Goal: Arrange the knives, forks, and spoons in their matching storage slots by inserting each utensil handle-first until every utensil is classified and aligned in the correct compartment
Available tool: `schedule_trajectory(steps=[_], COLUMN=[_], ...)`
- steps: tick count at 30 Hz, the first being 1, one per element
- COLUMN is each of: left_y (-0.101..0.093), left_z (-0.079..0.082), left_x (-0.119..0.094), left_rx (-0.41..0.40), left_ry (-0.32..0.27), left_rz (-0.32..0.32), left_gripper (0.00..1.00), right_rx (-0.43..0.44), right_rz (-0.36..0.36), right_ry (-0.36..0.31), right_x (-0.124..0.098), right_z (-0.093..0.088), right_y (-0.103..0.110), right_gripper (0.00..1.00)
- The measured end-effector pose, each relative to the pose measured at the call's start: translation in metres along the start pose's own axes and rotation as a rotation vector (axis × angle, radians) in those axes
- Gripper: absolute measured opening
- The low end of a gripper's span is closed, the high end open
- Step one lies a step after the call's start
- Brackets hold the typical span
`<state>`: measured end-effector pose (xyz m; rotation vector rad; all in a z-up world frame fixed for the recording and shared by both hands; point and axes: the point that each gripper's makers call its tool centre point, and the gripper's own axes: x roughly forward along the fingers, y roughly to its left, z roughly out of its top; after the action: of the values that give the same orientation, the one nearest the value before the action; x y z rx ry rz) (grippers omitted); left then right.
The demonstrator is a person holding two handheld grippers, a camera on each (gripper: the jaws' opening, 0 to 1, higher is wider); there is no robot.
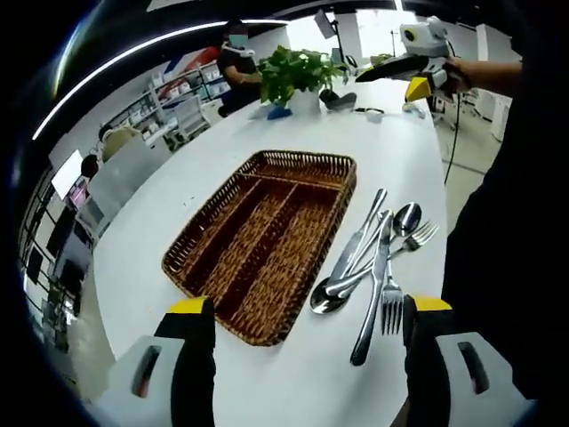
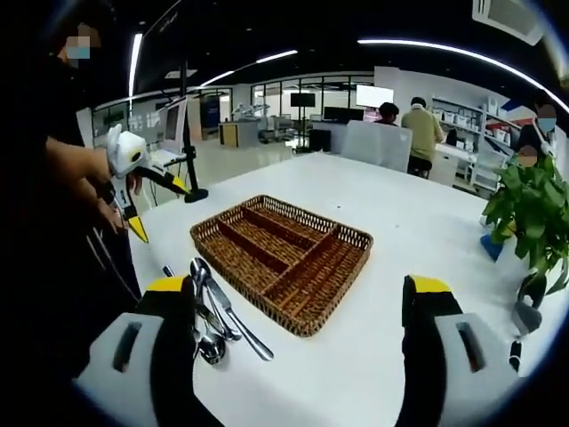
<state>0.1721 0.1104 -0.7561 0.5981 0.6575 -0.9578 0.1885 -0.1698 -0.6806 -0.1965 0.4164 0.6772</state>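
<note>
White table [image 1: 293, 391] in a big bright office, with the left gripper [image 1: 307, 334] up close, wide open and holding nothing, just above a messy pile of utensils [image 1: 373, 262] lying beside the woven tray [image 1: 267, 240]. Right gripper [image 2: 298, 320] wide open and empty too, with the tray's slots all bare, so likely the very start: next, pick one piece and slide it handle-first into its slot. Hard to count the crossed knives, forks and spoons; farther off, a green plant [image 1: 298, 71], and part of the pile hidden behind a jaw in the right gripper view.
</note>
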Motion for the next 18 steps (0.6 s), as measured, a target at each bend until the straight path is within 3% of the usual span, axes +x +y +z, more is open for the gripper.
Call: schedule_trajectory(steps=[4, 7, 18], left_y=[0.002, -0.001, -0.018], left_z=[-0.011, -0.016, -0.035], left_x=[0.014, 0.026, 0.049], left_rx=[0.031, -0.001, 0.023], left_ry=[0.05, 0.061, 0.108], left_rz=[0.019, -0.002, -0.042], left_gripper=[0.85, 0.85, 0.8], right_rx=[0.011, 0.013, 0.025], right_rz=[-0.009, -0.013, -0.02], right_ry=[-0.003, 0.001, 0.006], right_x=[-0.001, -0.002, -0.003], right_z=[0.0, -0.002, -0.004], right_y=[-0.003, -0.004, -0.011], right_gripper=[1.0, 1.0, 0.99])
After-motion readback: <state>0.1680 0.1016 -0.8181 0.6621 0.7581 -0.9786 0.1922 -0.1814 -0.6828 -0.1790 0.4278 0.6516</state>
